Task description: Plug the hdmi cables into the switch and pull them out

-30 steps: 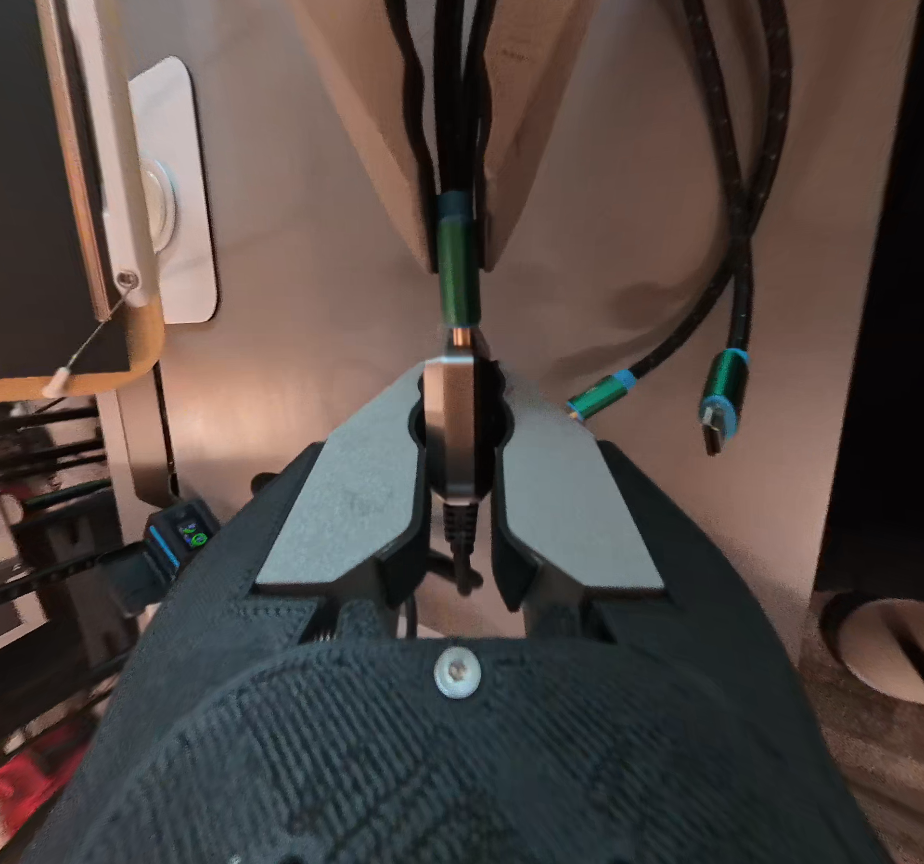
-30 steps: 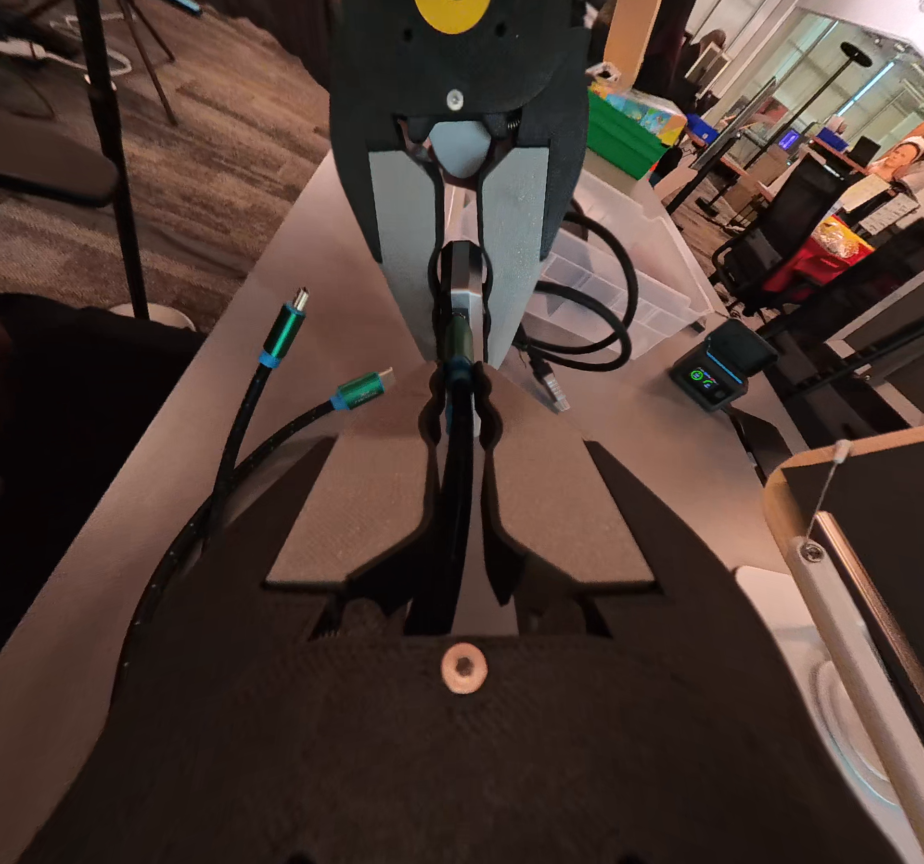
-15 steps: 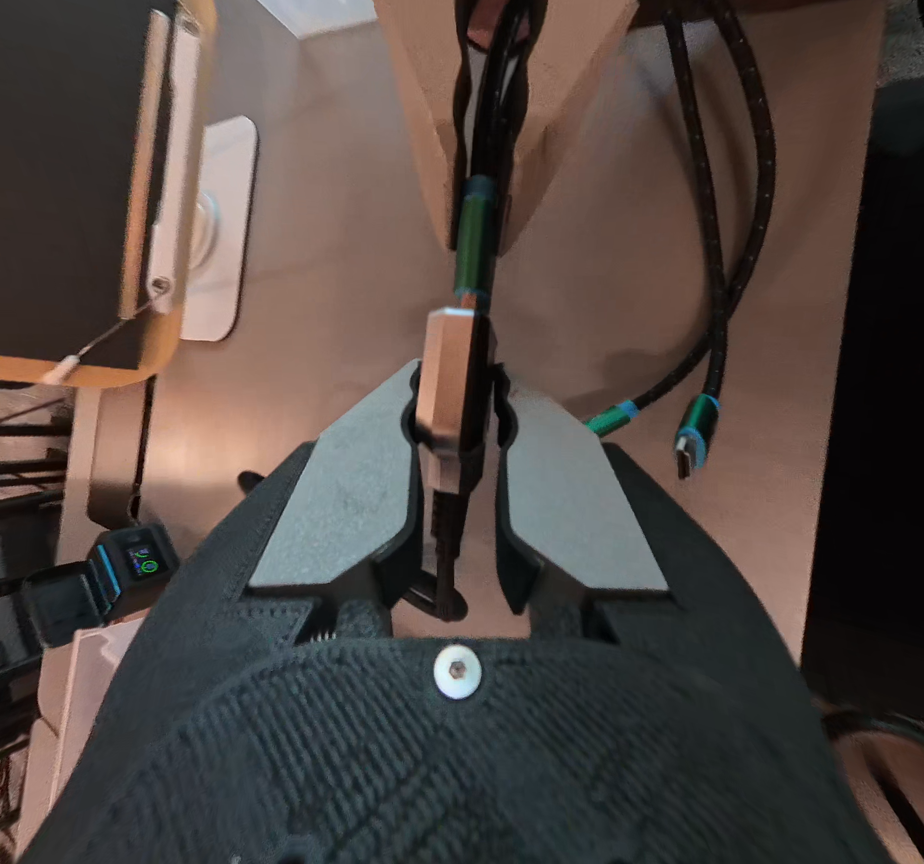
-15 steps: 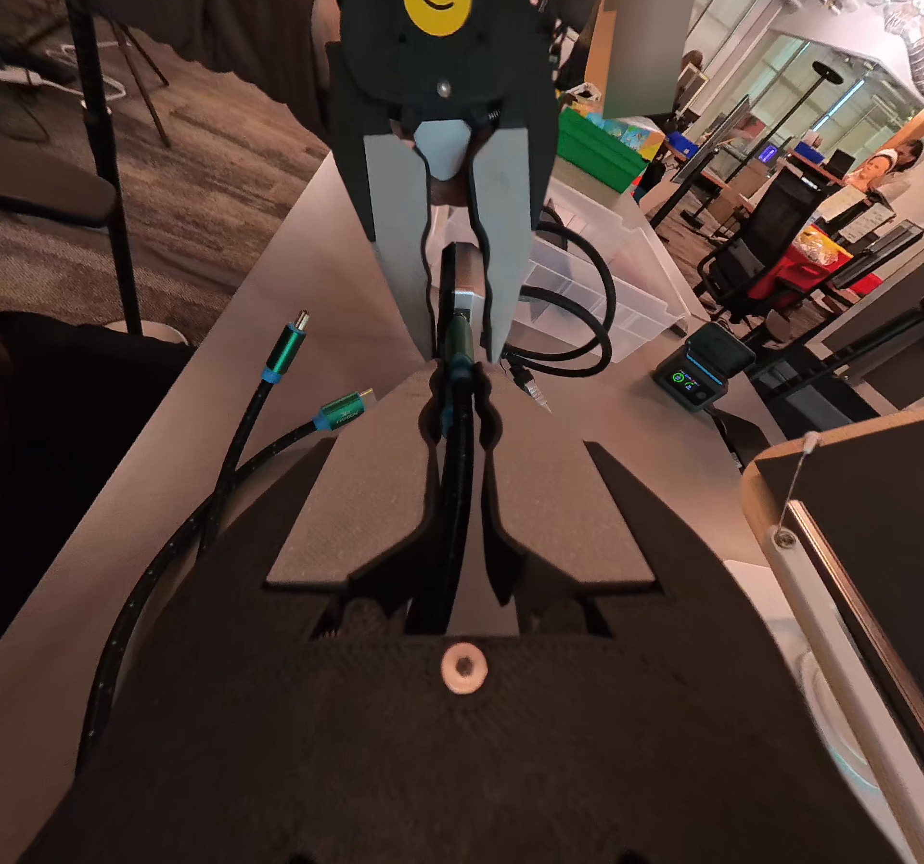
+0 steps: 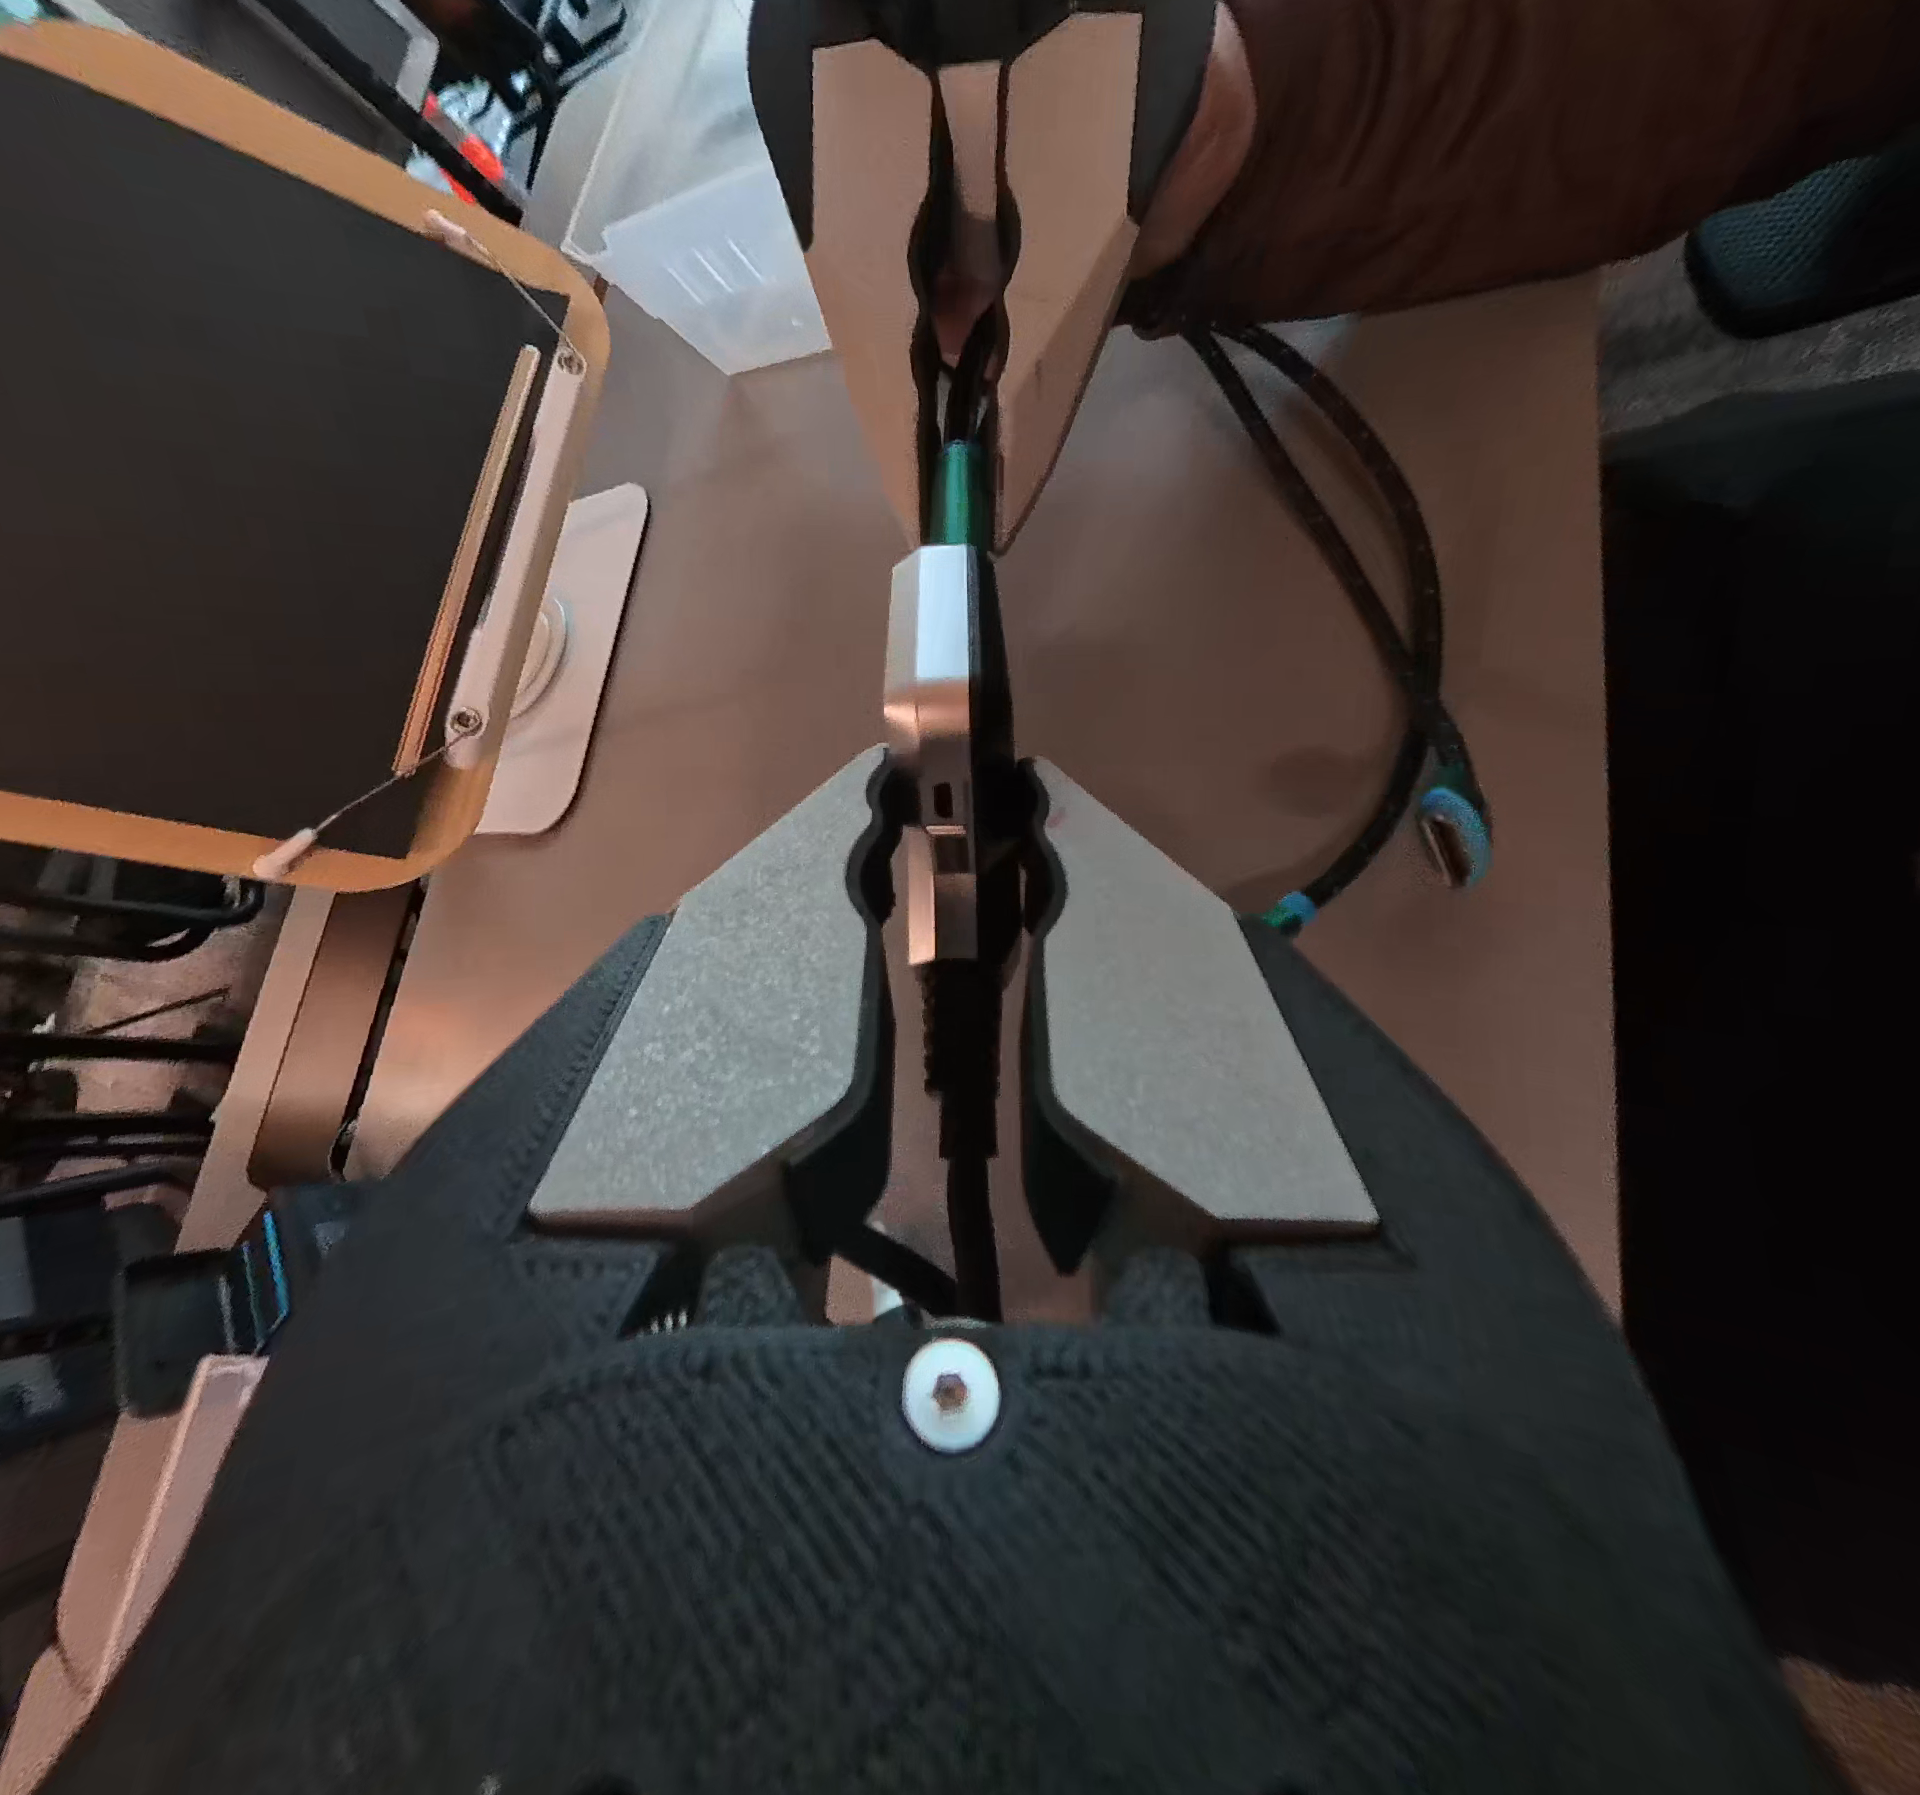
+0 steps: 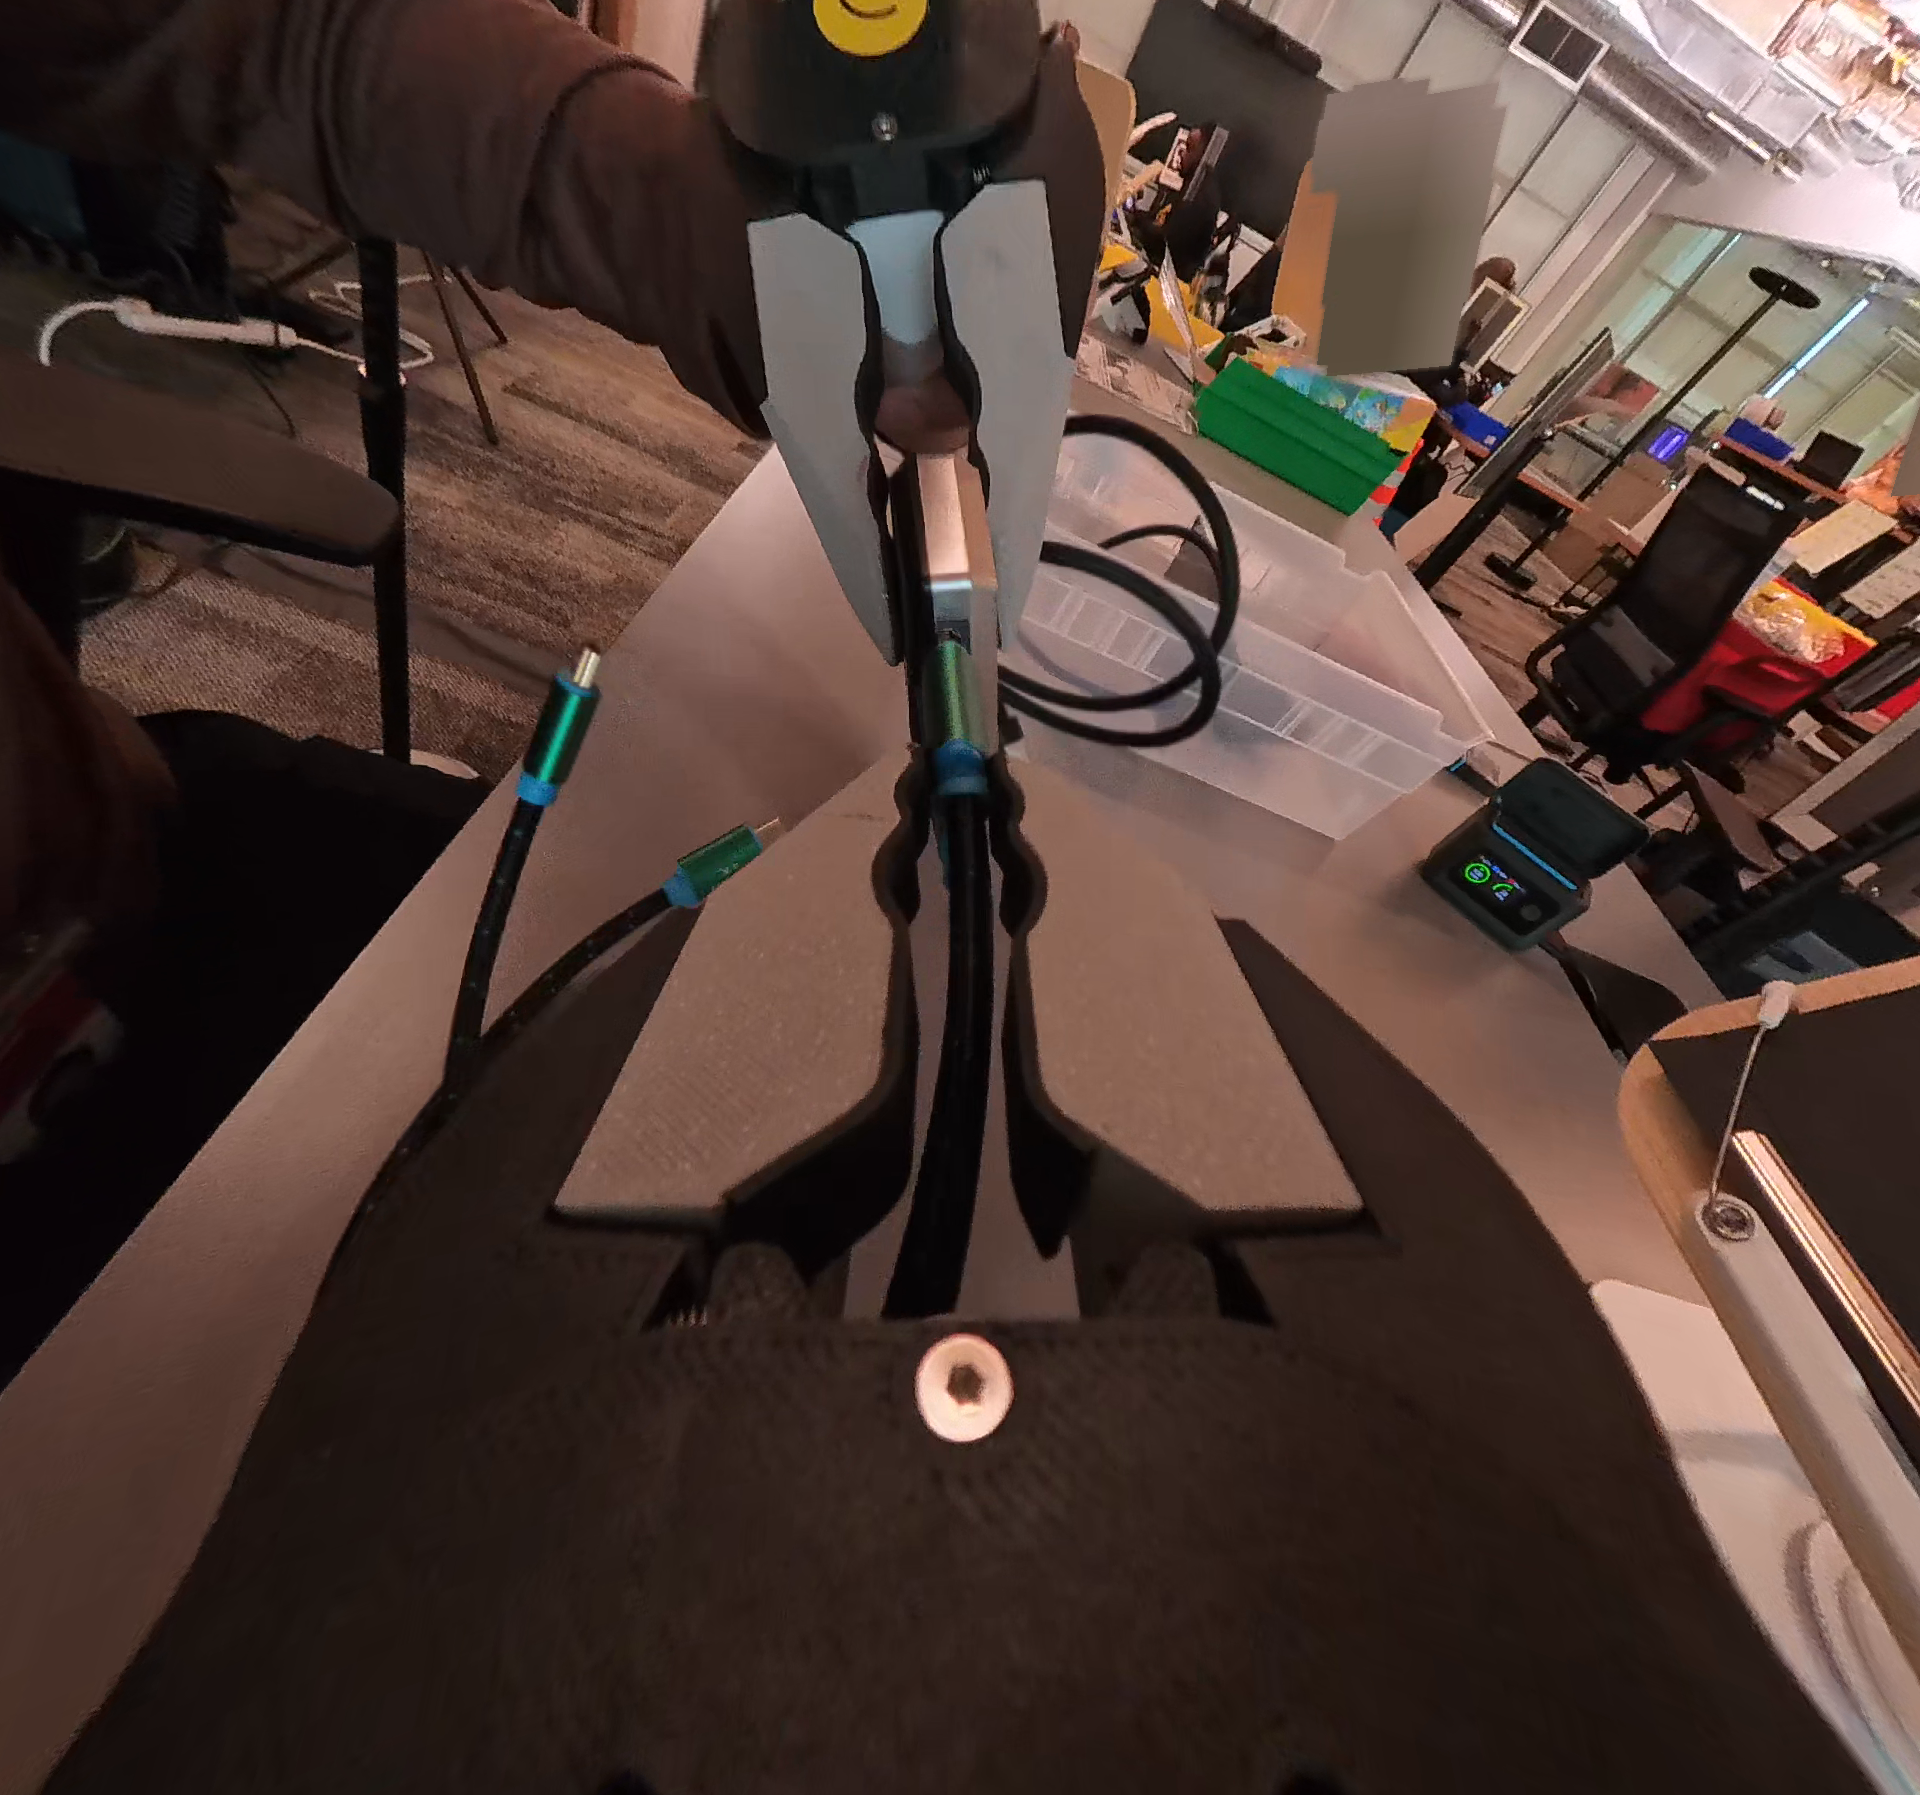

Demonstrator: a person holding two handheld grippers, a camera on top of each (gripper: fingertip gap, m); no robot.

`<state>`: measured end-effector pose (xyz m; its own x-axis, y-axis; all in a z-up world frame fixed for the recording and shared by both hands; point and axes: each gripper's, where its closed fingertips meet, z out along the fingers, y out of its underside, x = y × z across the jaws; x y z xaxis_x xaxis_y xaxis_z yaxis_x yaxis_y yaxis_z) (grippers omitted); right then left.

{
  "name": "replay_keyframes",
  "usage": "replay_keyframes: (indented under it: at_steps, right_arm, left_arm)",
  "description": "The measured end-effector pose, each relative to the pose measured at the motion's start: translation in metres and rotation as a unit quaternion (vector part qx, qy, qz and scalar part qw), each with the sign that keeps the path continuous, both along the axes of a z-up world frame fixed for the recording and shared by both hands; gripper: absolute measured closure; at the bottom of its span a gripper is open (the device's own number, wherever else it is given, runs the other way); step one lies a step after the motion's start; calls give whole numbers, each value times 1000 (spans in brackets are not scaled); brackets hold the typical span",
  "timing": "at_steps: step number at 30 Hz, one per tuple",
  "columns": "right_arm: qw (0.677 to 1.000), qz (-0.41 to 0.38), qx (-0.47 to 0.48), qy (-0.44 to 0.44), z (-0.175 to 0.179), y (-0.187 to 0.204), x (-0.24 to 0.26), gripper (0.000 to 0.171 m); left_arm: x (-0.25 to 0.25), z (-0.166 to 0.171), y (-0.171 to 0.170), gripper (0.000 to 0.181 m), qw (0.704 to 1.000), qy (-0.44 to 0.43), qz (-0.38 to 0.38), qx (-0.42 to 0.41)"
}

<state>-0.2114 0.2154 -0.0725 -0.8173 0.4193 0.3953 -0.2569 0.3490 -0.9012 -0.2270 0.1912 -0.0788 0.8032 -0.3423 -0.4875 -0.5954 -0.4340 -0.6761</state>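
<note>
**Above the table: switch held between two grippers, one cable seated**

Above the table (image 5: pixel 1195 644), pale and smooth, the landmark for all entries below.

1. Clear plastic bin (image 6: pixel 1351 706) — on the table, at its far end in the right wrist view; a black cable loop (image 6: pixel 1164 602) lies just in front of it.
2. Dark panel with tan rim (image 5: pixel 260 457) — standing over the table's left side in the left wrist view.
3. Left gripper (image 5: pixel 951 872) — held over the table, jaws clamped on the switch. In the right wrist view it points back toward the camera.
4. Right gripper (image 6: pixel 961 810) — held over the table facing the left one, jaws closed on the cable just behind its plug; a brown sleeve (image 5: pixel 1558 83) shows behind it in the left wrist view.
5. Switch (image 5: pixel 935 675) — small silver metal block, off the table, between the two grippers.
6. Green plug (image 6: pixel 961 696) — blue collar, seated in the switch's end.
7. Two spare braided cables — green plugs free, one raised (image 6: pixel 561 727) off the table's left edge, one (image 6: pixel 717 862) lower beside it.
8. Small black device with lit screen (image 6: pixel 1507 883) — on the table, right side.
</note>
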Motion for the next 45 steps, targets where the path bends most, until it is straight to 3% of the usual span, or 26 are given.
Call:
replay_keyframes:
  at_steps: [8, 16, 28, 30, 33, 37, 45]
  right_arm:
    - [999, -8, 41, -25, -16, 1, -4, 164]
    - [999, -15, 6, -35, -11, 5, -10, 163]
    - [989, -148, 11, 16, 3, 51, -34, 164]
    - [982, -186, 19, 29, 3, 62, -43, 153]
    - [975, -220, -1, 34, 9, 74, -50, 137]
    - [964, -261, -5, 56, 15, 90, -55, 139]
    - [936, -338, -82, 53, 34, 124, -57, 150]
  left_arm:
    - [-5, -14, 2, 163, 996, 60, 26, -68]
    - [-12, -15, 6, 162, 996, 42, 38, -68]
    - [-48, 3, 11, 162, 990, 114, 81, 2]
    - [-52, 4, 13, 161, 988, 127, 91, 10]
    - [-53, 5, 17, 162, 988, 112, 101, 35]
    - [-67, 0, 11, 161, 986, 98, 128, 52]
    - [-101, 2, 16, 162, 978, -14, 177, 112]
